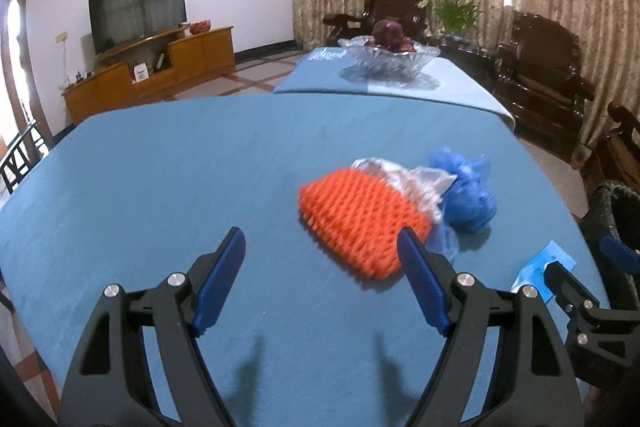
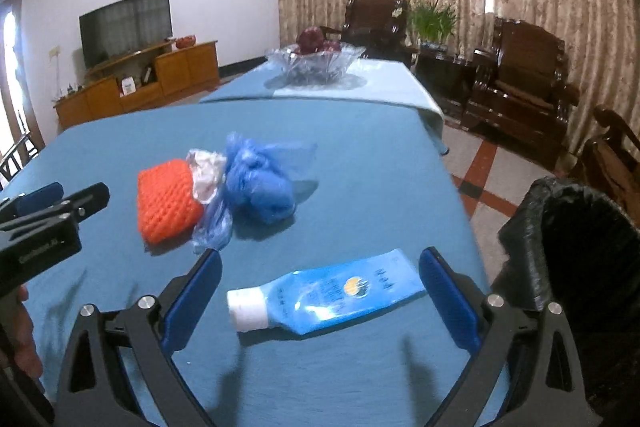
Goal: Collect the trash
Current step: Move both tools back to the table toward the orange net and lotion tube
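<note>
Since the blue tube (image 2: 326,297) lying low in the right wrist frame between my wide-open, empty right gripper (image 2: 320,299) looks light, soft and slick, I'd pinch its flattened body. My left gripper (image 1: 322,277), jaws likewise wide and empty, faces the springy orange foam net (image 1: 362,217) at centre-right.

Left wrist view: low over table (image 1: 160,187), facing window end. Right wrist view: same heading, set further right, beside bin (image 2: 580,247). Shared: orange net (image 1: 360,219) (image 2: 168,203), bowl (image 1: 388,61) (image 2: 316,63).
</note>
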Motion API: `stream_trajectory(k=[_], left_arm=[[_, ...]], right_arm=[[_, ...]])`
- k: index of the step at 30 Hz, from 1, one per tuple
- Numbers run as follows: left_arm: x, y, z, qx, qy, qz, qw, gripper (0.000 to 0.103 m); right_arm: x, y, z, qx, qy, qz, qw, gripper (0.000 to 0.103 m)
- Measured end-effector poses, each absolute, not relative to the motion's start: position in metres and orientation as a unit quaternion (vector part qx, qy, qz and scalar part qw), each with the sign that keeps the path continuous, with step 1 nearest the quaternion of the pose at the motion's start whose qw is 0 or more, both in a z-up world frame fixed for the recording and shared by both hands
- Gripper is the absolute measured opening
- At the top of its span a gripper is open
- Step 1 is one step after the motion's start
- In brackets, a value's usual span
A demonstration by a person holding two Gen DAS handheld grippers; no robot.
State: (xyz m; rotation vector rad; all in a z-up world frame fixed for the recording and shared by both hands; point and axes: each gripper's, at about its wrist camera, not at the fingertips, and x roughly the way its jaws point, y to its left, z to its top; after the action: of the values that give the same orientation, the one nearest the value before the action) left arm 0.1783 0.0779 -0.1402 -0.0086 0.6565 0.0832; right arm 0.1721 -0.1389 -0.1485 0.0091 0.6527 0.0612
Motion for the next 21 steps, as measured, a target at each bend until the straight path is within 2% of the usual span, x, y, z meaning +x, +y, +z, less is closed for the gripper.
stream_trajectory(k=[5, 21], left_arm=[[0.176, 0.085, -0.147, -0.01, 0.326, 0.045, 0.944, 0.076], [0.177, 0.091, -0.153, -0.019, 0.328, 0.049, 0.943, 0.076]], right_arm=[[0.177, -0.122, -0.161, -0.029, 0.351, 0.018, 0.936, 0.097], [0.185, -0.126, -0.179, 0.016, 0.403, 0.023, 0.915, 0.096]])
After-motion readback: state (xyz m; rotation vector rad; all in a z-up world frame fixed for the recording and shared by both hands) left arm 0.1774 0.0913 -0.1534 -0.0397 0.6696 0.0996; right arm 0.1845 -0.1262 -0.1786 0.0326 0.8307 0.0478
